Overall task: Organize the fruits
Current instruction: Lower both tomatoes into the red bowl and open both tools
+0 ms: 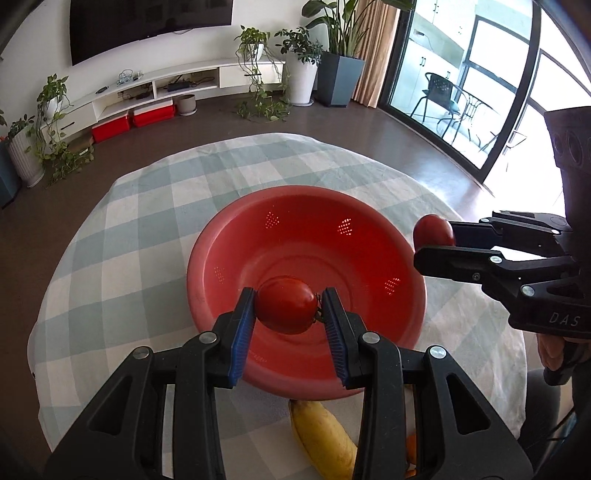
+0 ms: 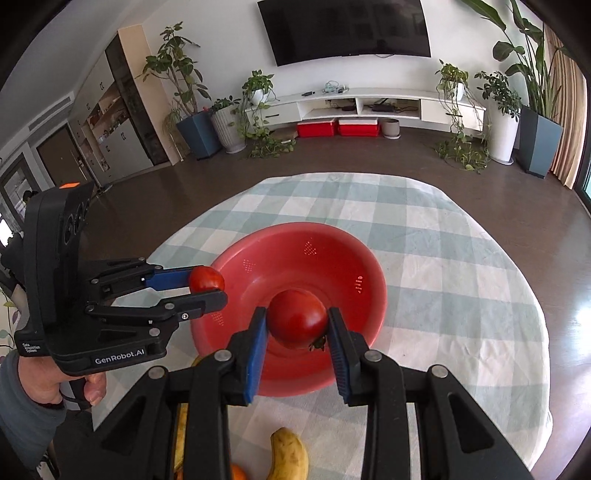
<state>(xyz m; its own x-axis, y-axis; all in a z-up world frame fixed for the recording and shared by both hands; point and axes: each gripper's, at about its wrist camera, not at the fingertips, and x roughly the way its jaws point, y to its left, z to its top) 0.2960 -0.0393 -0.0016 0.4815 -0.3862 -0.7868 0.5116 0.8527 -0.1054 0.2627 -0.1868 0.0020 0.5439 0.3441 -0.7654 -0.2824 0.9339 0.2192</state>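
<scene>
Holding: we have a tomato in each gripper, both carried above the red colander [image 1: 306,258], which sits empty on the surface.
Left gripper [image 1: 290,314]: its fingers are nearly closed, blue pads pressing either side of the left tomato [image 1: 286,310], stem end turned toward the right-hand pad.
Right gripper [image 2: 297,321]: its fingers are likewise drawn in tight on the right tomato [image 2: 297,317], which hangs over the colander's bowl.
Risk, collision: both grippers head for the same bowl from opposite sides; if we crowd in together, the fingers or the tomatoes could knock, we judge.
Risk, drop: letting go from this height may bruise a tomato or bounce it over the shallow rim; we would lower first.
Risk, squeeze: soft fruit under hard pads could split if we tighten further.
Risk, slip: the stem against the left pad gives uneven contact, so that tomato may twist out.
Risk, colander: light plastic on cloth could slide or tip if a finger catches its rim.
Left over: bananas [image 2: 290,454] and an orange fruit [image 2: 238,472] lie on the near side, not yet in the colander.
Surface: a rounded table under a pale green-and-white checked cloth [image 2: 443,266], slightly creased.
Room: dark floor, wall television [image 2: 347,29], low white shelf [image 2: 369,103] with red boxes beneath, many potted plants, glass balcony doors [image 1: 461,92] to one side.
</scene>
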